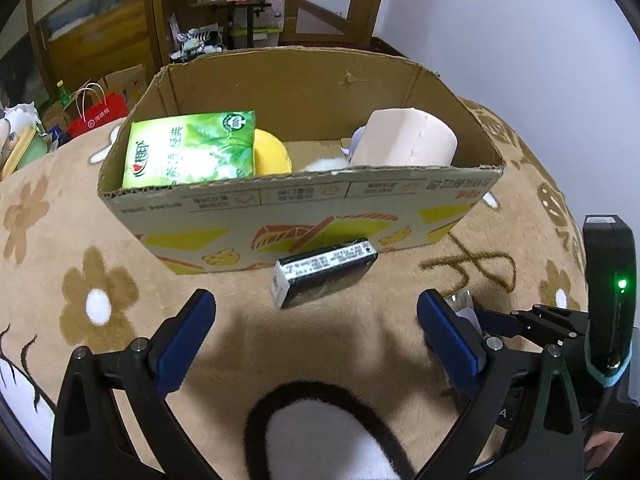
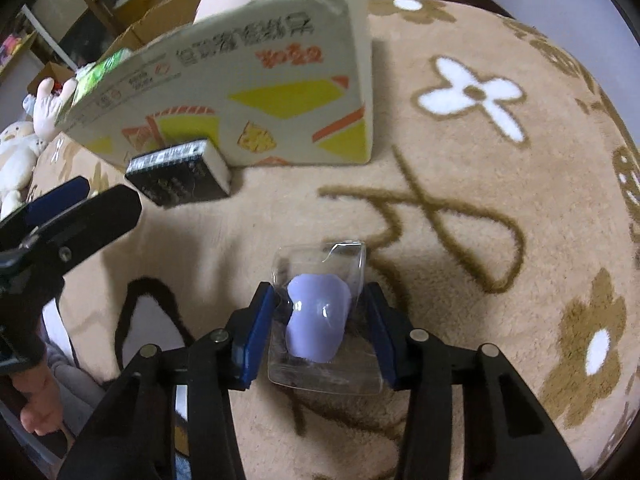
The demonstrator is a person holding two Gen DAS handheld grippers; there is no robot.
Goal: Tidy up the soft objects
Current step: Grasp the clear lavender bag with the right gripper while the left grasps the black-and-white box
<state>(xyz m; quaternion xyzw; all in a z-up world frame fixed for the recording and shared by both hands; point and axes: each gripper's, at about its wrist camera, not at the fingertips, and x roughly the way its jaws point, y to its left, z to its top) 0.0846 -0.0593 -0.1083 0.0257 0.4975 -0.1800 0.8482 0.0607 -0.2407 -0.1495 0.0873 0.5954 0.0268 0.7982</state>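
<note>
A clear plastic packet [image 2: 344, 264] with a lavender soft lump [image 2: 316, 320] inside lies on the beige flower rug. My right gripper [image 2: 319, 292] straddles it from above, and both blue pads press against its sides. My left gripper [image 1: 316, 299] hangs open over the rug with nothing between its fingers. A black packet [image 1: 324, 274] lies just beyond its tips, against the front of the cardboard box [image 1: 304, 216]. The box holds a green tissue pack [image 1: 192, 148], a yellow object [image 1: 272, 156], a pale paper roll [image 1: 404, 140] and something white and fluffy.
The beige rug [image 2: 480, 160] spreads out to the right of the box. Plush toys [image 2: 20, 152] lie at the far left. A red paper bag [image 1: 100, 114], wooden shelves and clutter stand behind the box. A person's hand [image 2: 36, 404] holds the left gripper's handle.
</note>
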